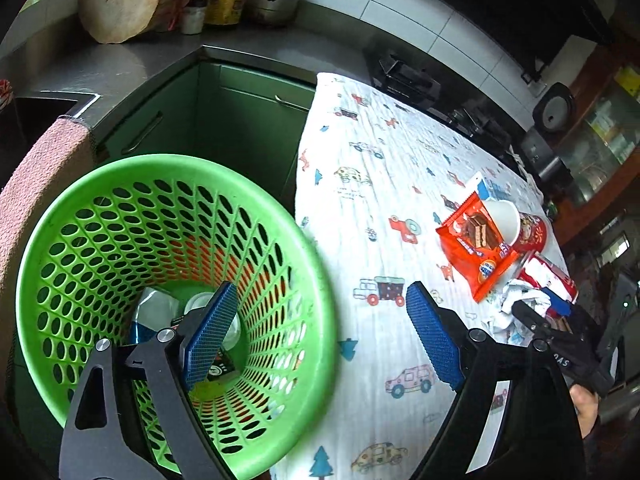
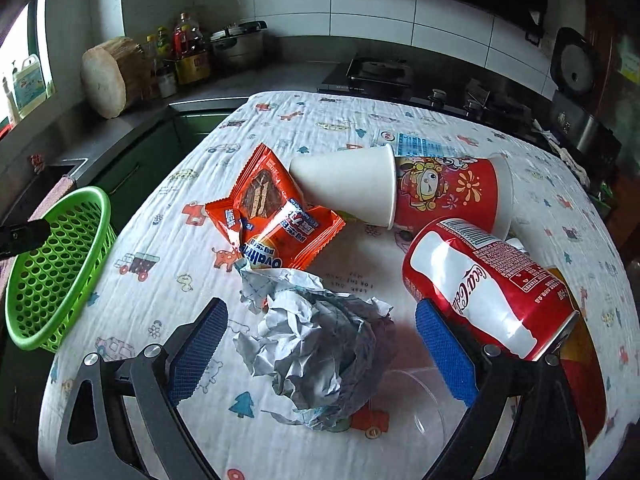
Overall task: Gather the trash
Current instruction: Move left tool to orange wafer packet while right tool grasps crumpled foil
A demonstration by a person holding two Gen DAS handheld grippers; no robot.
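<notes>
Crumpled paper (image 2: 320, 352): likely light, soft, crushable, best pinched across its bulk; right gripper (image 2: 324, 356) spread around it, untouched; left gripper (image 1: 320, 336) spread, empty, over green basket (image 1: 304, 240).

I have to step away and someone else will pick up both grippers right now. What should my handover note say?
Left gripper: open, empty, over the near rim of the green basket.
Right gripper: open, empty, its pads either side of the crumpled paper, not pressing on it.
Done: the basket, beside the table's left edge, already holds a few pieces, among them clear plastic.
Left on the cloth-covered table: crumpled paper, orange snack wrapper, white paper cup nested in the red cup, Coca-Cola can on its side, a clear plastic cup near the right gripper.
Next, probably: close on the paper.
</notes>
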